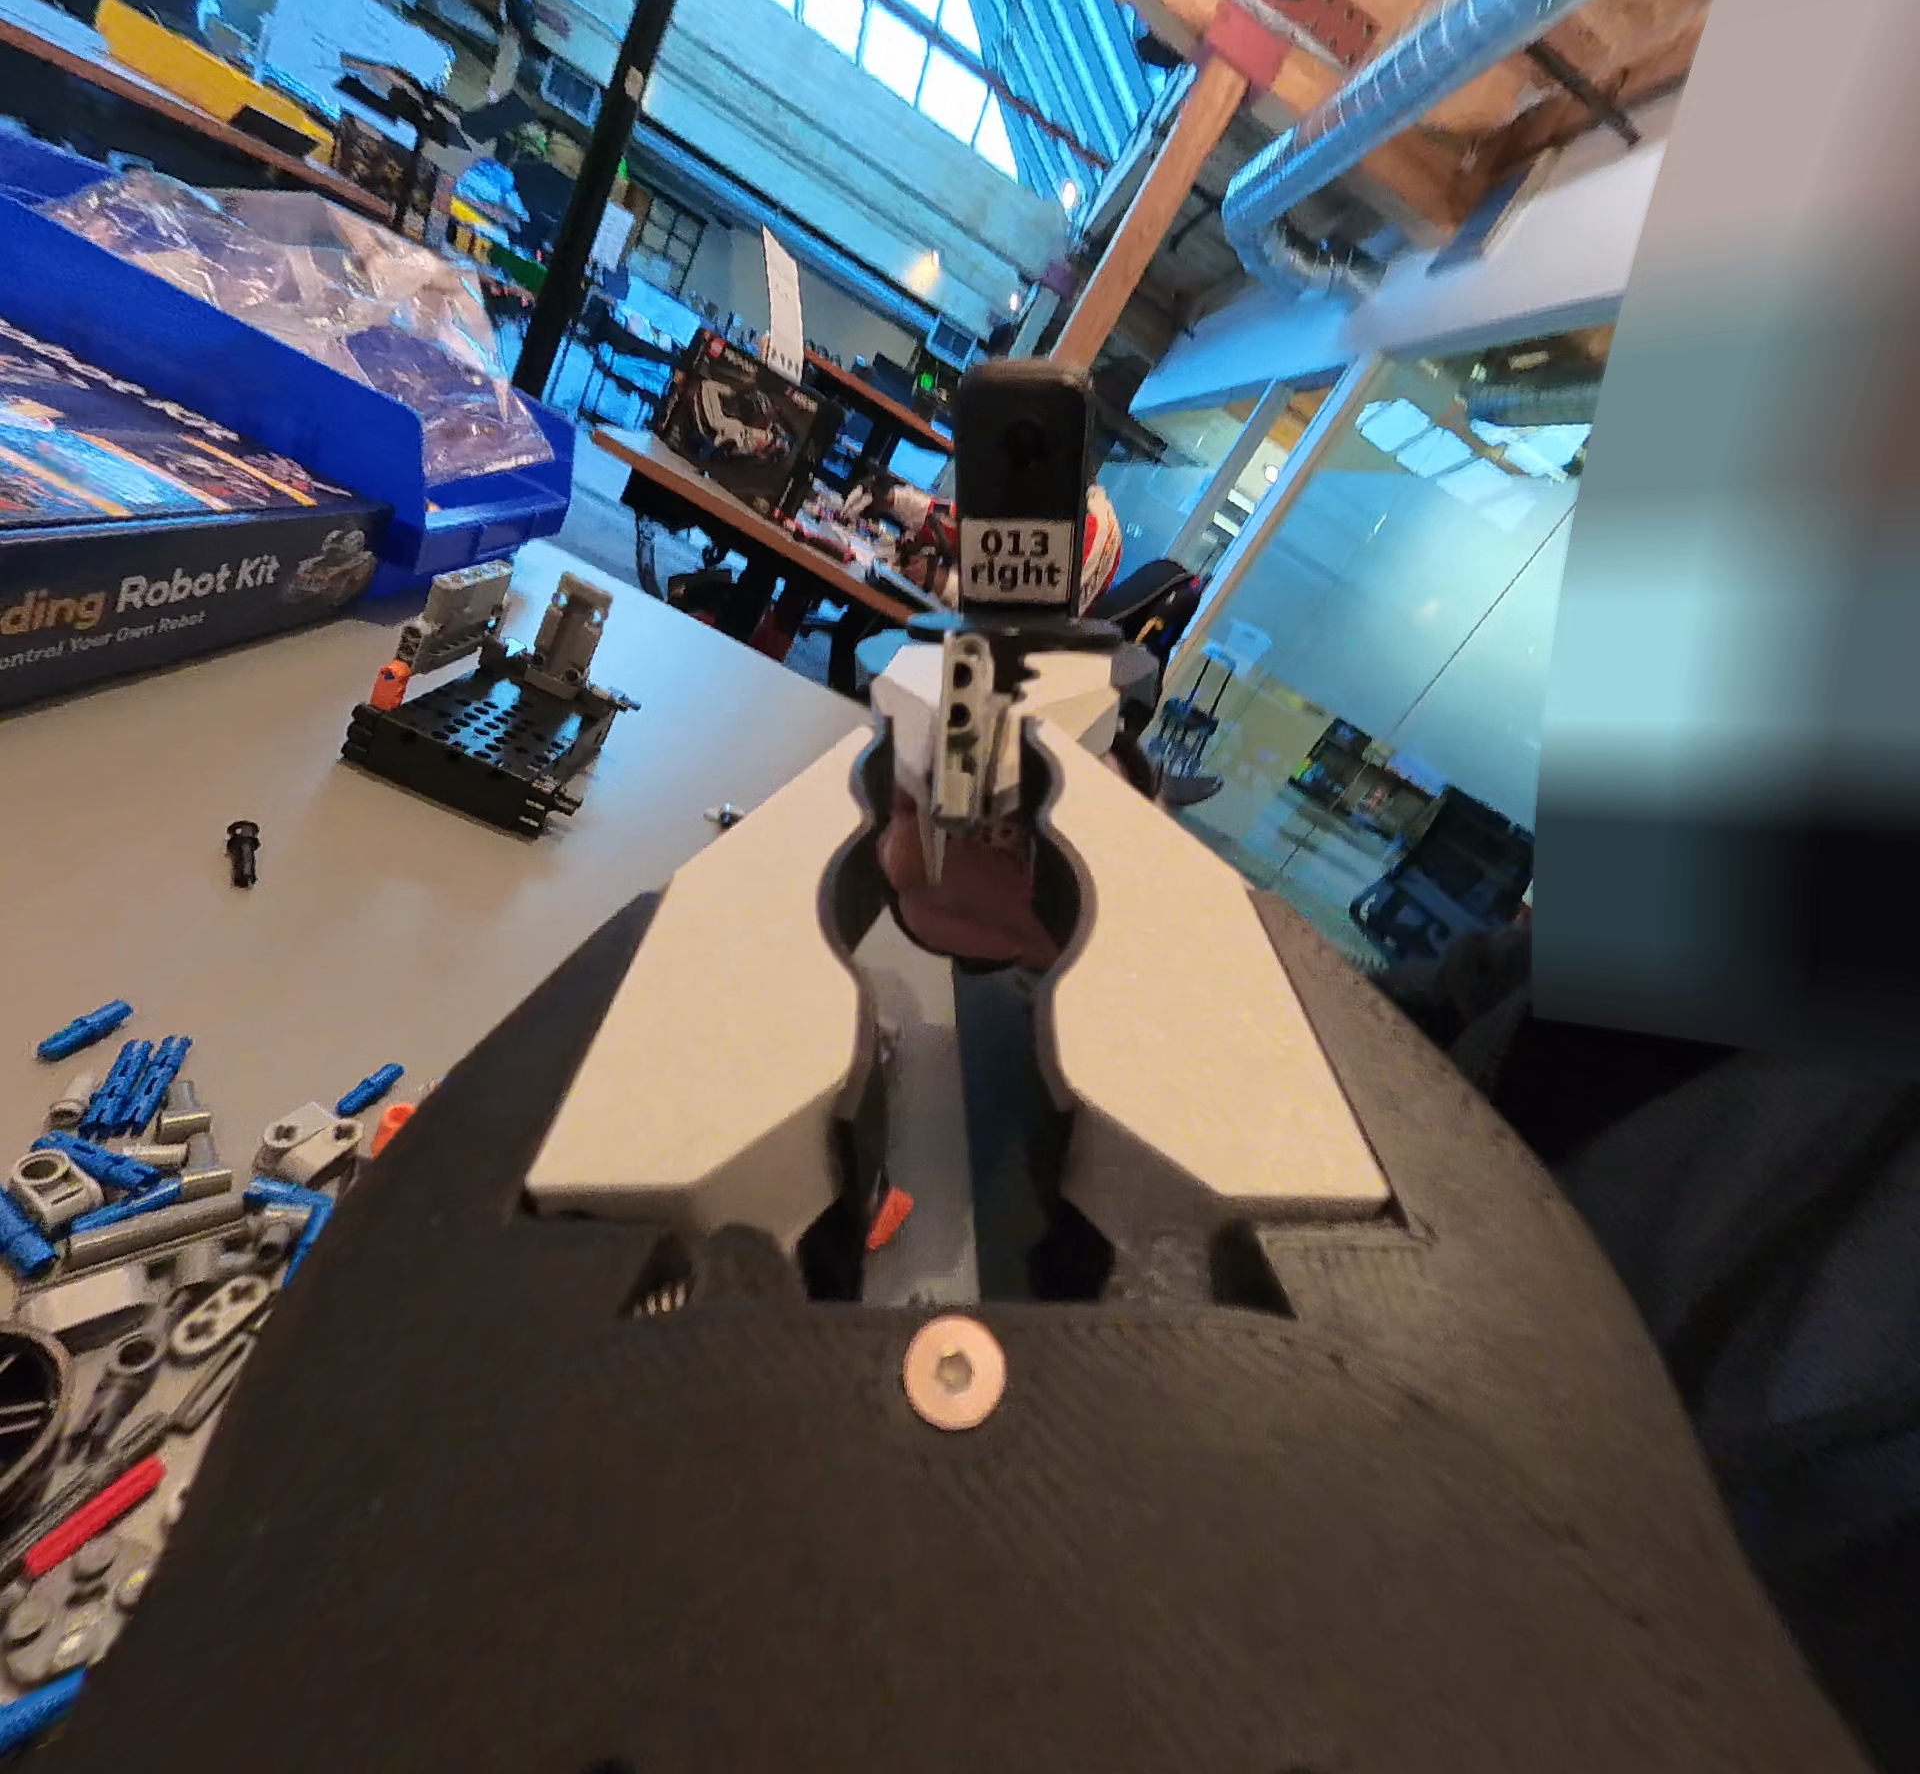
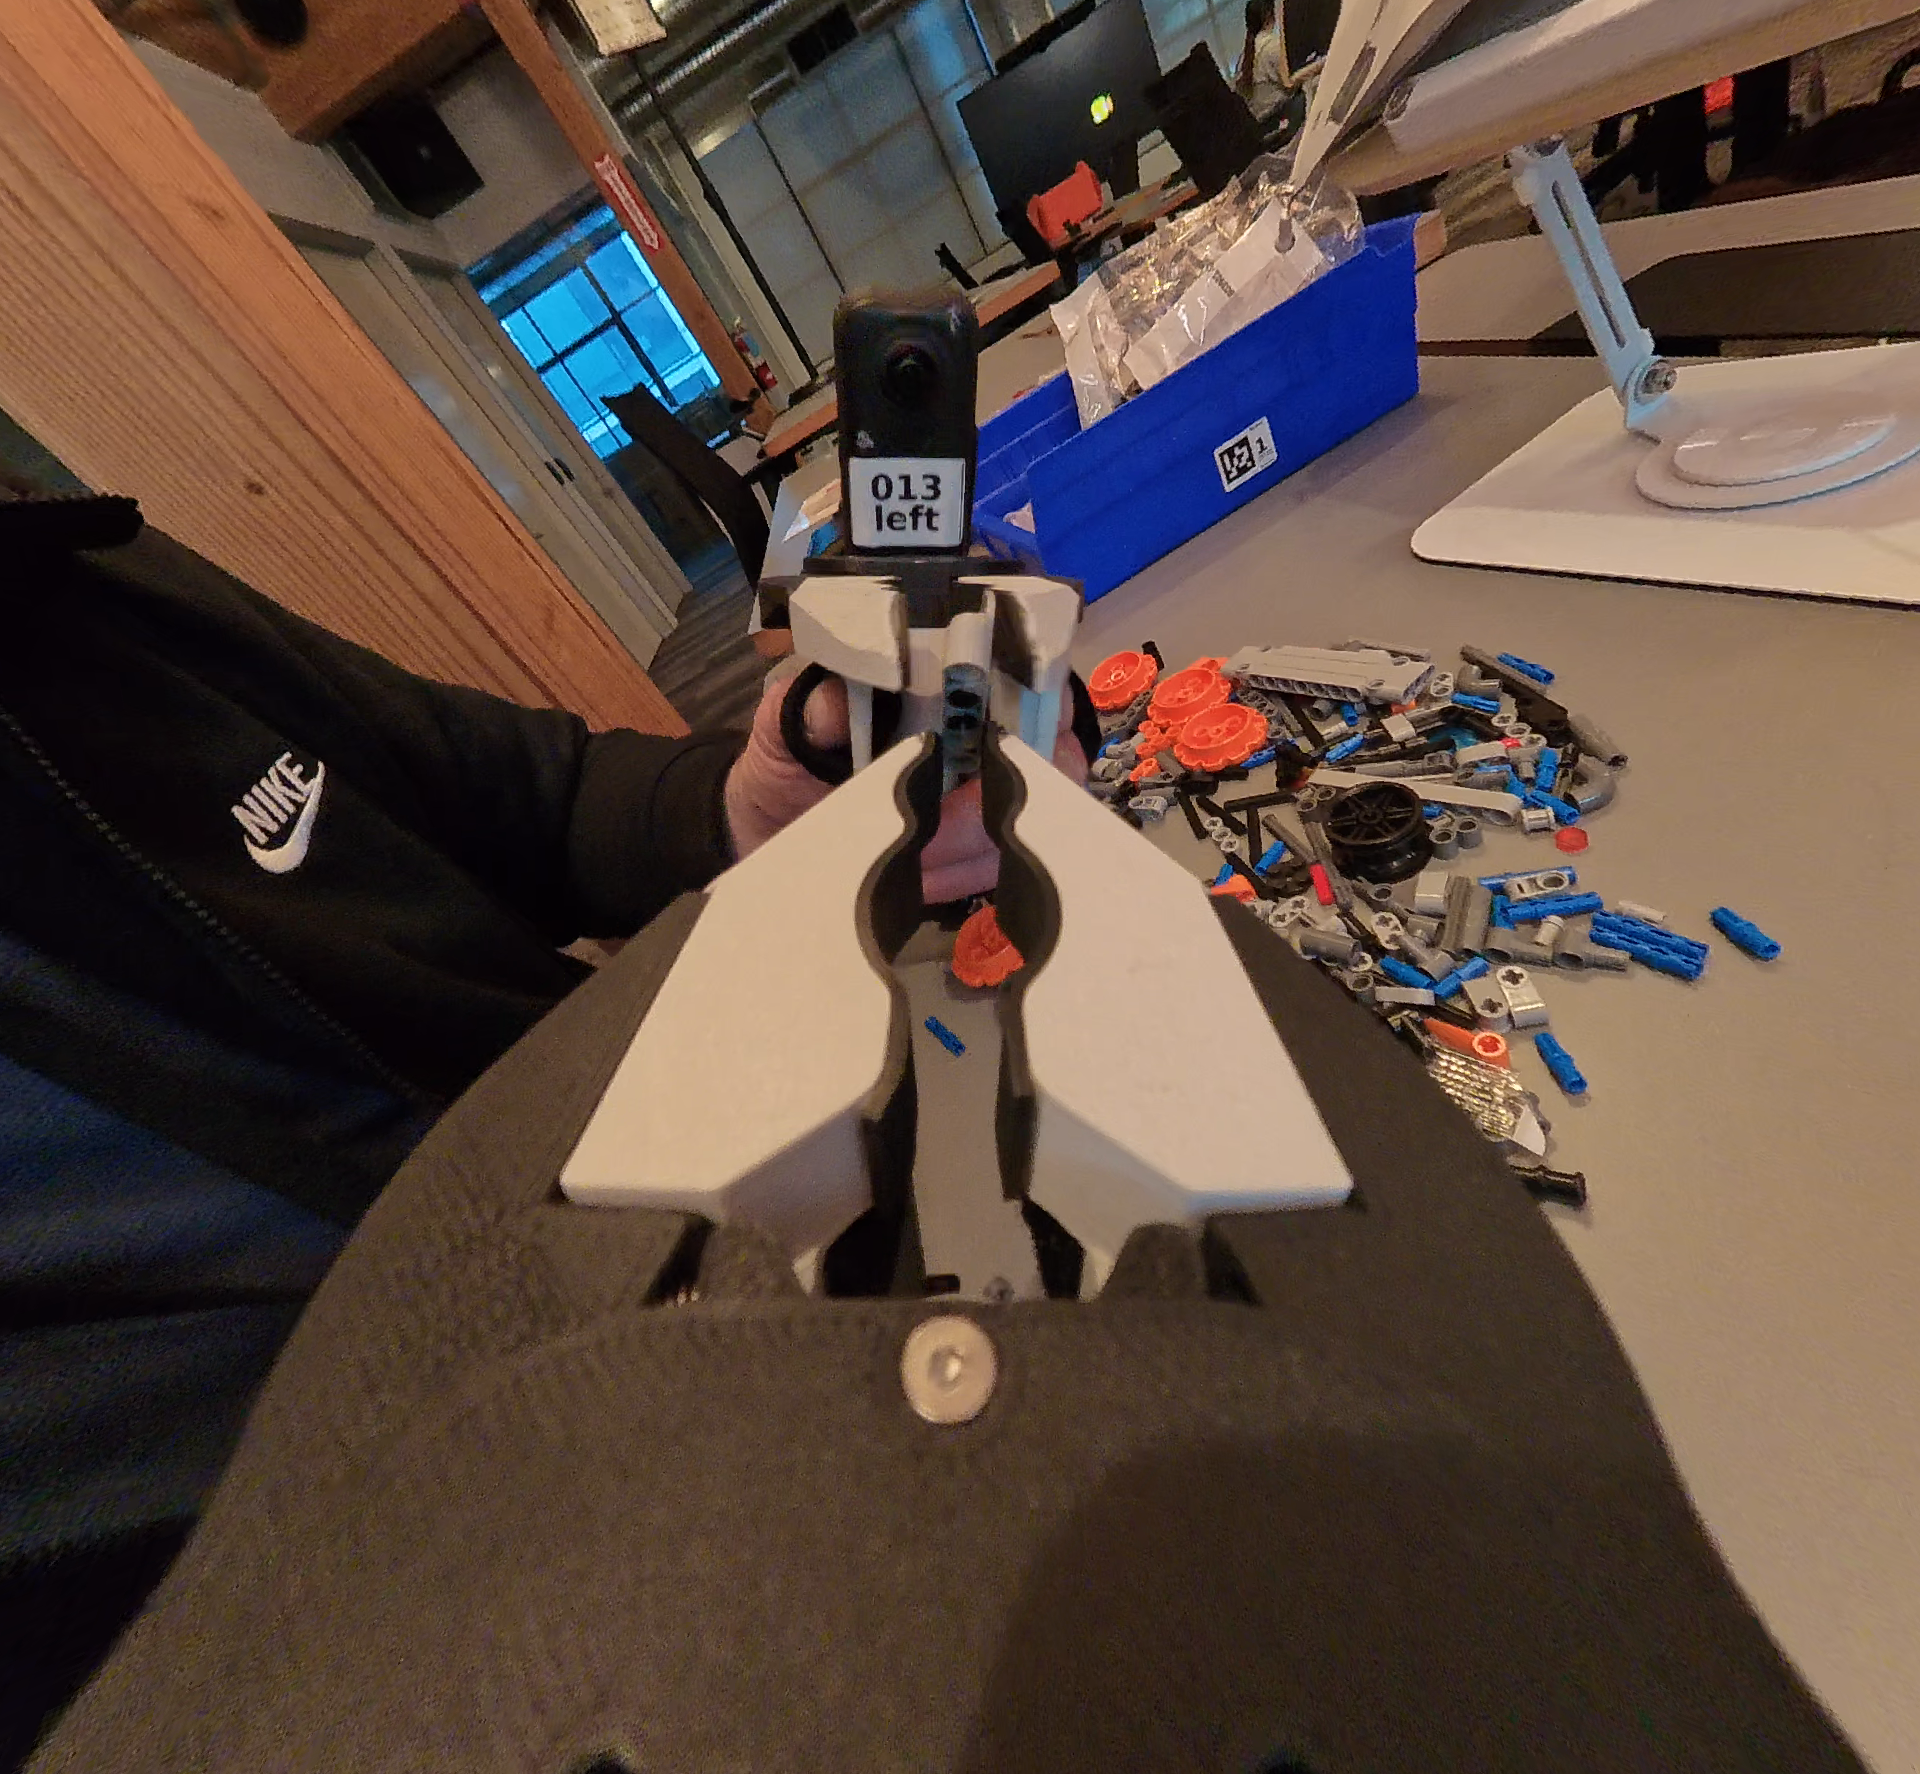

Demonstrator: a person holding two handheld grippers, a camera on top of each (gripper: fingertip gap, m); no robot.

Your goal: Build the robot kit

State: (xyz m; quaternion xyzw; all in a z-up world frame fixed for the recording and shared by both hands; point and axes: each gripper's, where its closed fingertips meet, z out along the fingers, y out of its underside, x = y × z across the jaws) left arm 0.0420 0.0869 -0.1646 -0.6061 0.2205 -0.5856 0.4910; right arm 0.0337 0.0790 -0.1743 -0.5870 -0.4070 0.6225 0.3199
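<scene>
Two tools meet tip to tip in the air, near the tabletop (image 2: pixel 1714 1049) edge where the person sits, with a small grey holed beam (image 1: pixel 961 716) between them. The right tool (image 2: pixel 958 753) is drawn narrow, its tips pinching the beam from both sides. The left tool (image 1: pixel 951 748) is also narrowed around the beam, but I cannot tell whether its pads press on it. A hand (image 2: pixel 769 768) in a black sleeve (image 2: pixel 499 841) grips the left tool's handle.

Well apart from the beam, a loose pile of blue, grey and black building parts (image 2: pixel 1455 841) lies on the tabletop, with three orange wheels (image 2: pixel 1184 696) at its far side. A black perforated plate assembly (image 1: pixel 488 737) stands toward the far edge, a single black pin (image 1: pixel 241 851) just beside it. Along the far edge sit a blue bin (image 2: pixel 1226 415) of clear bags, a kit box (image 1: pixel 156 561) and a white book stand (image 2: pixel 1714 477).
</scene>
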